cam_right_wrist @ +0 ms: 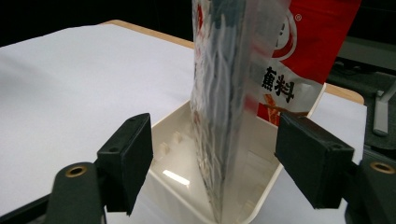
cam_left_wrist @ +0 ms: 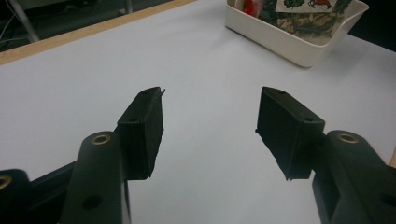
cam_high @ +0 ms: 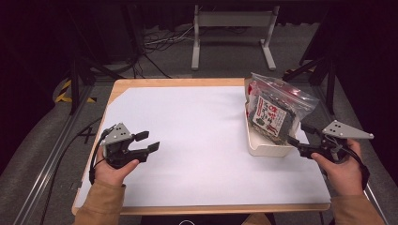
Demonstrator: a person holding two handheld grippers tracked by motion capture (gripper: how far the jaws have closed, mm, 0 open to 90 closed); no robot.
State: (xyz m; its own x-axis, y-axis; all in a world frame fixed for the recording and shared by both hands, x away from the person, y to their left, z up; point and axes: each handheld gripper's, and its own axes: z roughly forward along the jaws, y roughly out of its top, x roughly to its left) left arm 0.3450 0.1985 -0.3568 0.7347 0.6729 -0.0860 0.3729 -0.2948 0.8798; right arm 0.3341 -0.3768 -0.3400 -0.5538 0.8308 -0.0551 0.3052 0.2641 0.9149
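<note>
Black pads of the right claw (cam_right_wrist: 212, 161) stand wide apart, released, with the clear zip bag (cam_right_wrist: 233, 93) edge-on between them, touching neither. Standing upright in the white bin (cam_high: 263, 145) at the desk's (cam_high: 187, 140) right side, the bag runs its long axis upward, straight ahead of this nearer claw. Well away to the left, the left claw (cam_high: 149, 141) hovers open and empty over bare white desk.

Bright white table (cam_high: 197, 140), dark surroundings, soft focus throughout.
</note>
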